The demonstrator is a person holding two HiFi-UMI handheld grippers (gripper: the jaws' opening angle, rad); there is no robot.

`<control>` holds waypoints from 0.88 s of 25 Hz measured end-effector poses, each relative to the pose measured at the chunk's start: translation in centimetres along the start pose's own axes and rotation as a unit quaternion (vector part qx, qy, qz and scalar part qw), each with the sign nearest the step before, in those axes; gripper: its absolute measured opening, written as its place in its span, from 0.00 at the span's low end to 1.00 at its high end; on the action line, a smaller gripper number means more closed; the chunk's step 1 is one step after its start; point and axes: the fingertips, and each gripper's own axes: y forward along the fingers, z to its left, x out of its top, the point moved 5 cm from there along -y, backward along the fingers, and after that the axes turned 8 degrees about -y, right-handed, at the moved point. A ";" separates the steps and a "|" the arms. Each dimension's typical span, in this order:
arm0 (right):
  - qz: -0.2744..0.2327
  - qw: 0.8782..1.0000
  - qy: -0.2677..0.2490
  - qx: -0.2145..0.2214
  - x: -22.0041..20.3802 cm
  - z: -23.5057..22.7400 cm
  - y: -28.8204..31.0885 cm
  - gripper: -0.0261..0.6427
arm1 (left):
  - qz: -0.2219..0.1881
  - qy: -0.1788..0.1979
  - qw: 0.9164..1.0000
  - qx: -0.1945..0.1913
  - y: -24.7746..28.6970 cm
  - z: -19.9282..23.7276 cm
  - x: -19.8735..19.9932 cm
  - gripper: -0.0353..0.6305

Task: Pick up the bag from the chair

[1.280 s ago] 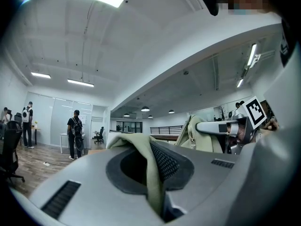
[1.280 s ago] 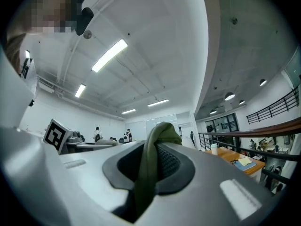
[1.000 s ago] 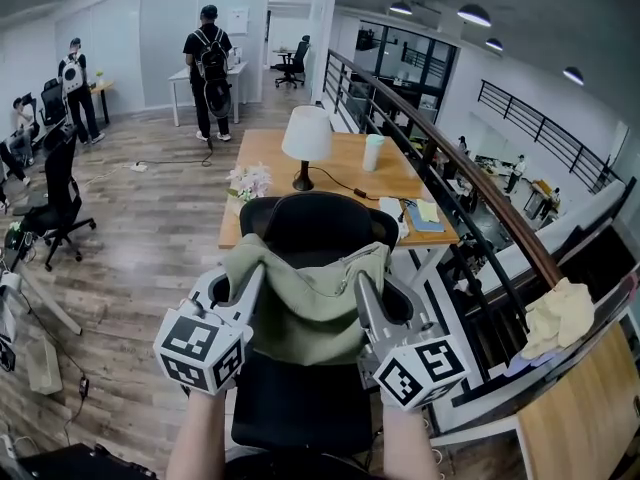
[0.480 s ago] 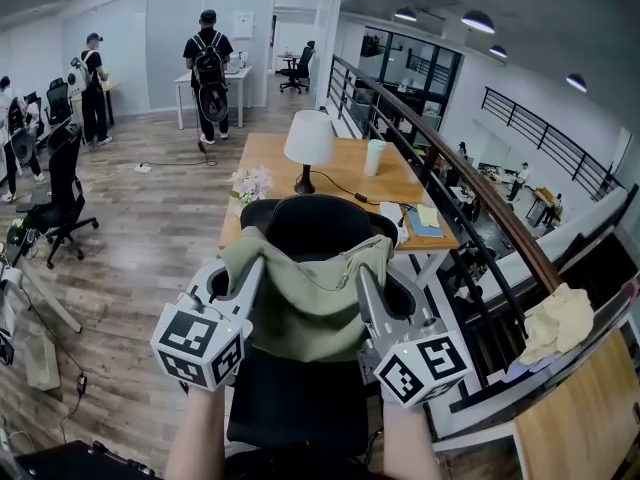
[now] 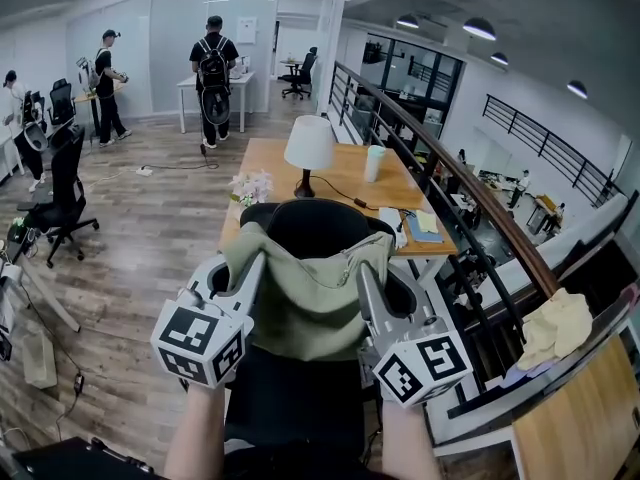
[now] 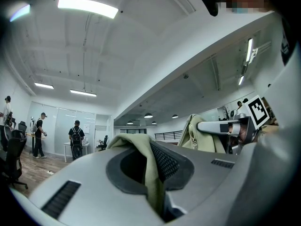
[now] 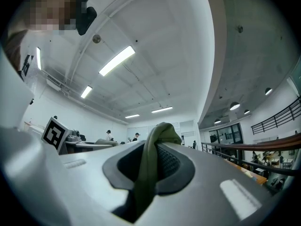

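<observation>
A pale green cloth bag [image 5: 310,303] hangs spread between my two grippers, lifted above the seat of a black office chair [image 5: 310,230]. My left gripper [image 5: 252,260] is shut on the bag's left top edge [image 6: 151,173]. My right gripper [image 5: 365,268] is shut on the right top edge [image 7: 150,166]. The bag's zipper [image 5: 335,271] runs along its open top. In the left gripper view the right gripper [image 6: 225,126] shows across the bag. The chair's seat [image 5: 300,408] lies below the bag, between my forearms.
A wooden desk [image 5: 330,183] with a white lamp [image 5: 308,148], a cup [image 5: 373,156] and flowers [image 5: 250,183] stands behind the chair. A railing [image 5: 470,208] runs along the right. People [image 5: 213,68] stand at the far end; another black chair [image 5: 58,193] is at left.
Both grippers and the bag have kept their place. The people in the background have walked a little.
</observation>
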 end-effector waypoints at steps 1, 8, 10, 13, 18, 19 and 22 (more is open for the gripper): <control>-0.001 1.000 -0.001 0.001 0.1 0.0 0.0 0.11 | -0.001 0.001 1.000 0.000 0.0 0.0 0.1 0.07; -0.008 1.000 -0.005 0.000 0.2 -0.3 -0.3 0.11 | -0.003 0.007 1.000 0.001 0.0 -0.7 0.5 0.07; -0.008 1.000 -0.006 -0.001 0.1 -0.4 -0.3 0.11 | -0.003 0.007 1.000 0.001 0.1 -0.7 0.4 0.07; -0.006 1.000 -0.010 -0.001 0.1 -0.4 -0.1 0.11 | -0.001 0.007 1.000 0.002 0.2 -0.6 0.3 0.07; -0.006 1.000 -0.009 -0.001 0.0 -0.6 0.0 0.11 | -0.001 0.005 1.000 0.002 0.4 -0.6 0.3 0.07; -0.006 1.000 -0.009 -0.002 0.0 -0.7 0.0 0.11 | -0.001 0.005 1.000 0.002 0.5 -0.6 0.3 0.07; -0.007 1.000 -0.009 -0.002 0.0 -0.8 0.2 0.11 | -0.001 0.006 1.000 0.003 0.7 -0.6 0.3 0.07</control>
